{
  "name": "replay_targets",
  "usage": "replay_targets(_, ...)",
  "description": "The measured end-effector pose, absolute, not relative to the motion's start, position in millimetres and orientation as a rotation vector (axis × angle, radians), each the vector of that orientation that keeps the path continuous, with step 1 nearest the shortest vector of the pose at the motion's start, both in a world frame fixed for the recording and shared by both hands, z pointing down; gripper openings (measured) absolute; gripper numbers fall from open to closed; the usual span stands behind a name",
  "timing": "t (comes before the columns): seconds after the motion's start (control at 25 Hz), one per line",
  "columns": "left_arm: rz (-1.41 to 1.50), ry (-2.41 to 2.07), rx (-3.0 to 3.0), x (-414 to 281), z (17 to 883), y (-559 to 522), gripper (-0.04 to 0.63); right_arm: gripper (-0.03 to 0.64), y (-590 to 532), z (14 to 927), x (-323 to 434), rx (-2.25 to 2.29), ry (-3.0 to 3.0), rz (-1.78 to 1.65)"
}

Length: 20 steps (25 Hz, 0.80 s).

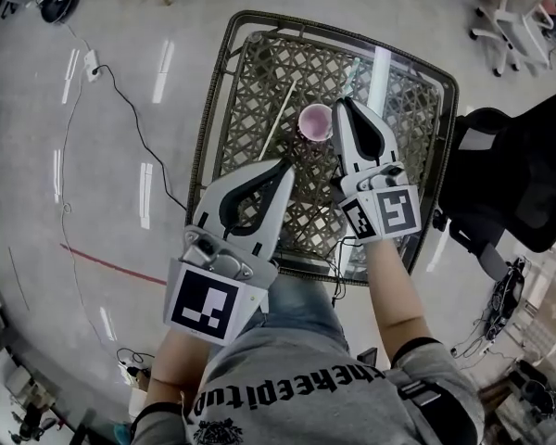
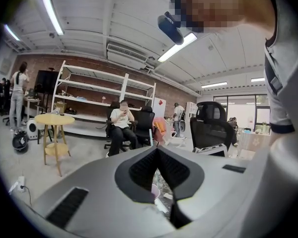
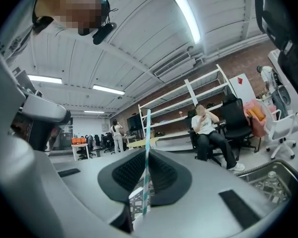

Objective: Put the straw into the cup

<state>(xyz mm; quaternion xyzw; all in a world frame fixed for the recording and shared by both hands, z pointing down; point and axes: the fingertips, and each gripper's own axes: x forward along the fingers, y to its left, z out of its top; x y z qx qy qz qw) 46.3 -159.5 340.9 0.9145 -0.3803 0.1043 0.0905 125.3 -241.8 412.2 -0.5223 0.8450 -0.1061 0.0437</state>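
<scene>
Straw not yet in cup. Right gripper (image 3: pixel 148 155) is pinched on a thin teal-and-white striped straw (image 3: pixel 148 133), which runs crosswise between the ribbed black pads (image 3: pixel 124 170). Round pink cup (image 1: pixel 315 121) sits just beside those fingertips on the woven wicker table (image 1: pixel 259 72). Left gripper (image 2: pixel 157 151): tips together, empty. Pale stick (image 1: pixel 278 121) beyond the cup is possibly a second straw. Left to do: bring the end over the rim, lower, release.
</scene>
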Motion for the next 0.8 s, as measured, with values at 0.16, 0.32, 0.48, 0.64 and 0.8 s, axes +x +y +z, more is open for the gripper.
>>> replay_targets(0.16, 0.308, -1.132, 2.694, 45.8, 346.2, -157.5, 0.031, 0.048, -245.1, 420.2, 124.8, -1.601, 2.585, -0.315)
replay_targets(0.32, 0.304, -1.140, 2.689, 44.8, 347.8, -157.9, 0.031, 0.048, -248.8, 426.3, 123.1, -1.598, 2.594, -0.300)
replay_targets(0.48, 0.309, -1.152, 2.682, 41.3, 350.5, -159.7, 0.031, 0.048, -253.0, 435.9, 119.0, -1.598, 2.608, -0.285)
replay_targets(0.64, 0.310, -1.164, 2.672, 37.0, 353.8, -161.2, 0.031, 0.048, -254.0, 444.3, 114.7, -1.591, 2.606, -0.283)
replay_targets(0.8, 0.315, -1.165, 2.667, 34.1, 358.3, -163.4, 0.031, 0.048, -255.2, 455.3, 112.7, -1.598, 2.616, -0.277)
